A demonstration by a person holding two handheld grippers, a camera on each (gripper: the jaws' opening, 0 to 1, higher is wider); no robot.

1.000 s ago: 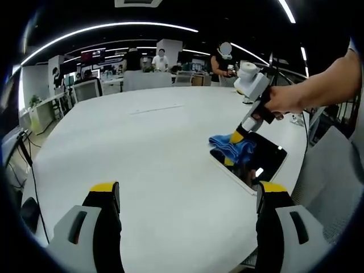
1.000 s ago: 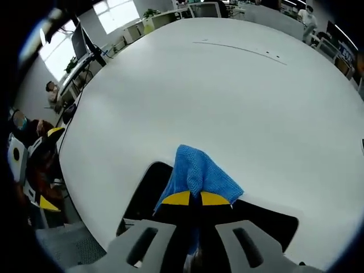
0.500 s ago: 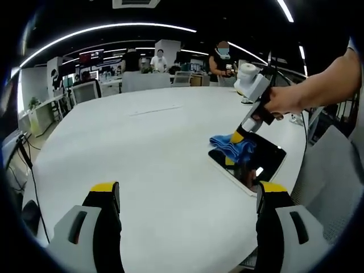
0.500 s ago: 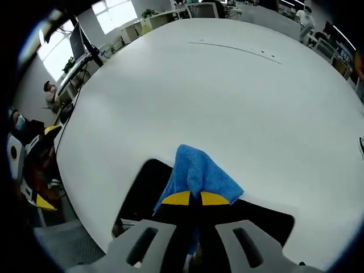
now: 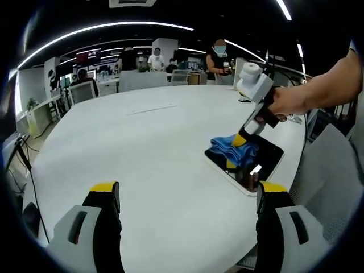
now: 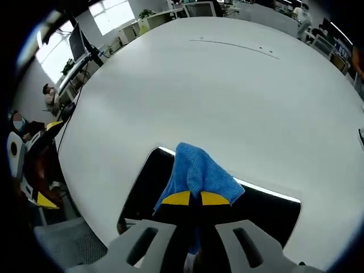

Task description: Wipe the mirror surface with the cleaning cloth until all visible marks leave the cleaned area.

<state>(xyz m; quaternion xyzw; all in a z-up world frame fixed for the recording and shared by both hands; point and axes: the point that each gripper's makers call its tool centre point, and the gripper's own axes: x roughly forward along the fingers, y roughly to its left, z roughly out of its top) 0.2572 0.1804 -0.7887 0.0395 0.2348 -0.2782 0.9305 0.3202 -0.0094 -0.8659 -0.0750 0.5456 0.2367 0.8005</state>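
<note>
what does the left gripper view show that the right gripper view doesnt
Left gripper view alone: the left gripper with its jaws wide apart over bare table, the hand gripping the right gripper's handle from outside, and people standing at the far desks.

Right gripper view alone: the right gripper seen along its own jaws, shut on the cloth, and the windows beyond the table's far edge.

Both: the white table, the blue cloth pressed on the dark mirror, and the right gripper holding it.
</note>
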